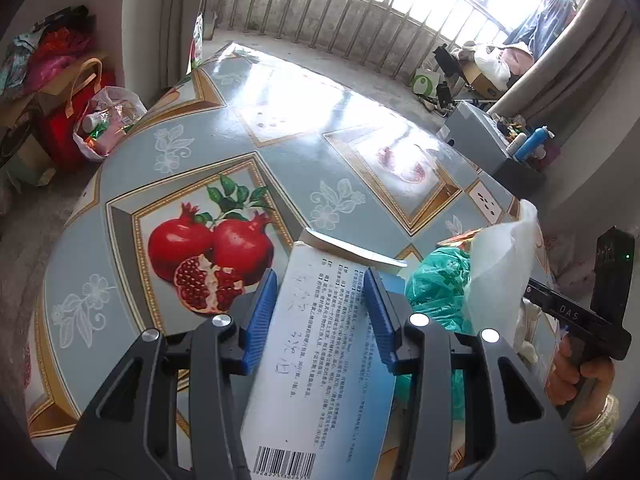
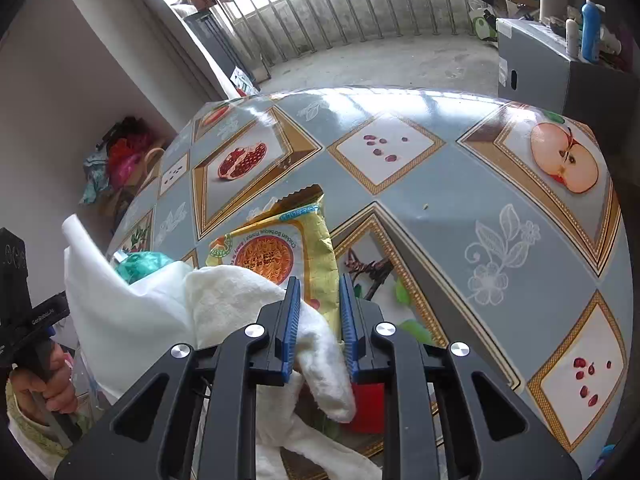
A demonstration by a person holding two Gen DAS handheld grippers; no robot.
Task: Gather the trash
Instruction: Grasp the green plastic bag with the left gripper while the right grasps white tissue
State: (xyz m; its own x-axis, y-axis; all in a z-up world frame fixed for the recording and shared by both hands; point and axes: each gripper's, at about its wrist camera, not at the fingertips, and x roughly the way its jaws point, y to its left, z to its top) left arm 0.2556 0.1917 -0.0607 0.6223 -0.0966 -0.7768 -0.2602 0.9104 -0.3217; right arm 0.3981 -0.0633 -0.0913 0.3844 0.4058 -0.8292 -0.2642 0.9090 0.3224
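Observation:
A white and blue carton (image 1: 320, 360) with printed text and a barcode stands between the blue pads of my left gripper (image 1: 320, 312), which press on its two sides. To its right lie a crumpled green plastic bag (image 1: 438, 284) and white paper (image 1: 500, 272). In the right wrist view my right gripper (image 2: 320, 320) is shut on a yellow noodle wrapper (image 2: 296, 240), with a white paper towel (image 2: 236, 292) bunched in the same grip. A red item (image 2: 368, 408) shows just below the jaws, mostly hidden. Everything rests on the fruit-patterned table (image 2: 400, 200).
A person's hand (image 1: 580, 376) holds the other gripper's black handle at the right. On the floor left of the table stand a plastic bag of items (image 1: 108, 120) and red bags. A grey cabinet (image 1: 476, 132) with a blue bottle (image 1: 532, 142) stands beyond the table.

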